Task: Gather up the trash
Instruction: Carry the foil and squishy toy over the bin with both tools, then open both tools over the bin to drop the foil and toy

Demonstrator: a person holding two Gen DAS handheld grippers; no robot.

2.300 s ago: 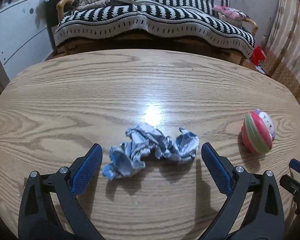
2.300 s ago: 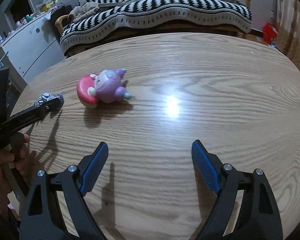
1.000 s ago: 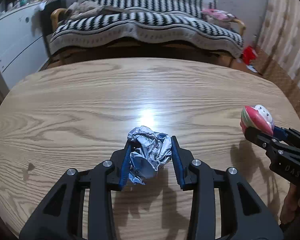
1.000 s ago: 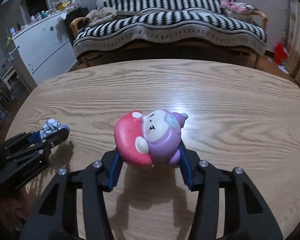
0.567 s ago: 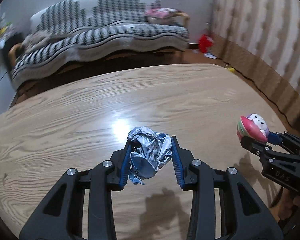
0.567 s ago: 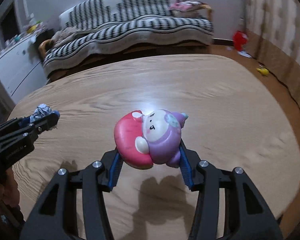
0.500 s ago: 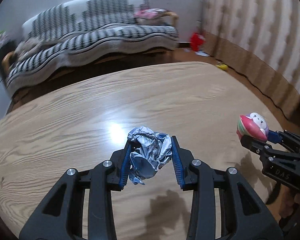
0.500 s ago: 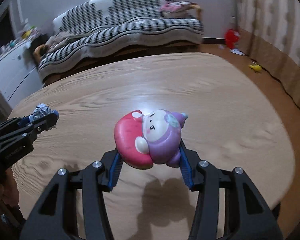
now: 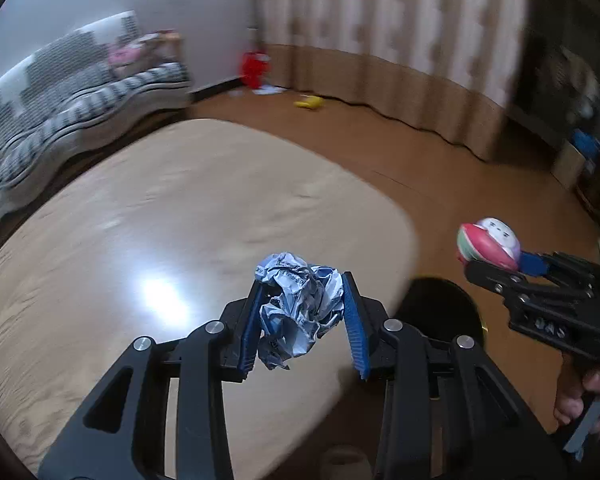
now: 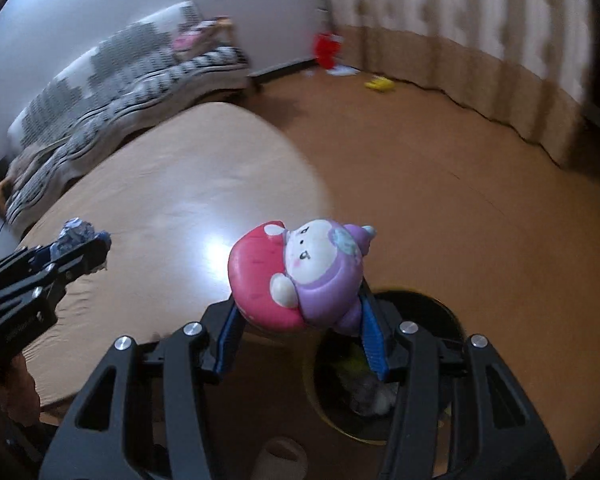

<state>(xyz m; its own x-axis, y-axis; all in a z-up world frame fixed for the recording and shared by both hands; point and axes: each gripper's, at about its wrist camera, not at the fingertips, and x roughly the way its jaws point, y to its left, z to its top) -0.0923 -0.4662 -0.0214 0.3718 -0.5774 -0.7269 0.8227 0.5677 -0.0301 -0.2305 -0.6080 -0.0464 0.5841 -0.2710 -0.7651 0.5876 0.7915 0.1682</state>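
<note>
My left gripper (image 9: 302,312) is shut on a crumpled silver-blue wrapper (image 9: 298,304) and holds it in the air above the right end of the wooden table (image 9: 160,216). My right gripper (image 10: 300,320) is shut on a pink and purple squishy toy (image 10: 300,272), held over the table's corner next to a dark round bin (image 10: 384,396) on the floor. The bin holds some trash. The bin (image 9: 440,312) shows in the left wrist view just beyond the table edge. Each gripper shows in the other's view: the right one (image 9: 496,256), the left one (image 10: 80,244).
A striped sofa (image 9: 72,96) stands behind the table. A curtain (image 9: 400,40) hangs along the right wall. A red object (image 9: 254,68) and a yellow one (image 9: 310,102) lie on the brown floor (image 10: 440,184). Both views are motion-blurred.
Both grippers have swung right, off the table's middle toward its right end, each still holding its load. The bin on the floor has come into view.
</note>
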